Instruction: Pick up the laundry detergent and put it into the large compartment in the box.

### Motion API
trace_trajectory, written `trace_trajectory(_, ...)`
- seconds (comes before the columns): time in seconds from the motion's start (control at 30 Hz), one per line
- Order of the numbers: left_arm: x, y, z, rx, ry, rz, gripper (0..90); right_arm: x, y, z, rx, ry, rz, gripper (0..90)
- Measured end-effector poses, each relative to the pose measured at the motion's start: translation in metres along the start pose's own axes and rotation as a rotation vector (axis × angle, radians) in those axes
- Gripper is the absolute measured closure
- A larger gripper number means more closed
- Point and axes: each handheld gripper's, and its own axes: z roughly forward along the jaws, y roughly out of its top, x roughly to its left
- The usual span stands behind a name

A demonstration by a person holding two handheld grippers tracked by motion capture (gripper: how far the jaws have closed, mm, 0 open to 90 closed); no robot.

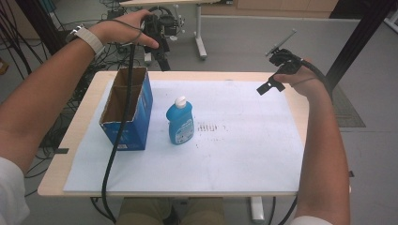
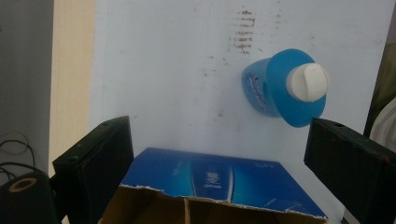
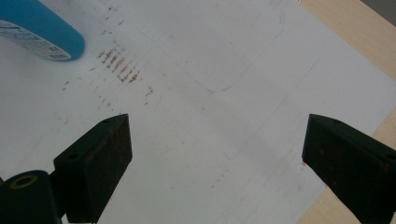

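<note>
Both grippers up, jaws wide, nothing held.
Left gripper (image 1: pixel 157 29) hangs beyond the open blue box (image 1: pixel 126 108); right gripper (image 1: pixel 278 70) hovers over the table's (image 1: pixel 84 105) far right edge. Blue bottle (image 1: pixel 180 121) stands upright just beside the box.

Both grippers are black with thick black cables; the person wears a watch (image 1: pixel 87 36), white sleeves and tan trousers

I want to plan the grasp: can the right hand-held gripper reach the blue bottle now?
Probably yes. The right hand-held gripper is open, and only bare white mat lies between it and the upright blue bottle; the box stands on the bottle's far side.
</note>
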Motion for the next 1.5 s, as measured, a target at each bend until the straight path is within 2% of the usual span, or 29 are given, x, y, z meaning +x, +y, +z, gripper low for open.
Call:
trace_trajectory(0.47,-0.005,0.0,-0.002,-0.007,0.007,-0.005,8.4,0.003,-0.001,-0.001,-0.005,0.0,-0.003,8.1)
trace_trajectory(0.63,-0.003,0.004,-0.002,0.012,0.005,-0.001,8.4,0.002,-0.003,0.0,-0.007,0.006,0.003,8.1)
trace_trajectory(0.93,-0.01,0.005,-0.003,0.016,0.019,-0.011,8.4,0.001,-0.009,-0.001,-0.017,0.003,0.009,8.1)
trace_trajectory(1.0,-0.01,0.007,-0.005,0.029,0.021,-0.008,8.4,0.001,-0.009,-0.002,-0.013,0.002,0.009,8.1)
trace_trajectory(1.2,-0.014,0.009,-0.006,0.04,0.029,-0.023,8.4,0.002,-0.009,-0.003,-0.015,-0.002,0.01,8.1)
trace_trajectory(1.37,-0.014,0.007,-0.007,0.028,0.018,-0.069,8.7,0.002,-0.008,-0.003,-0.015,-0.001,0.007,8.1)
trace_trajectory(1.5,-0.02,0.011,-0.007,0.041,0.033,-0.084,8.3,0.002,-0.009,-0.003,-0.014,-0.001,0.009,8.1)
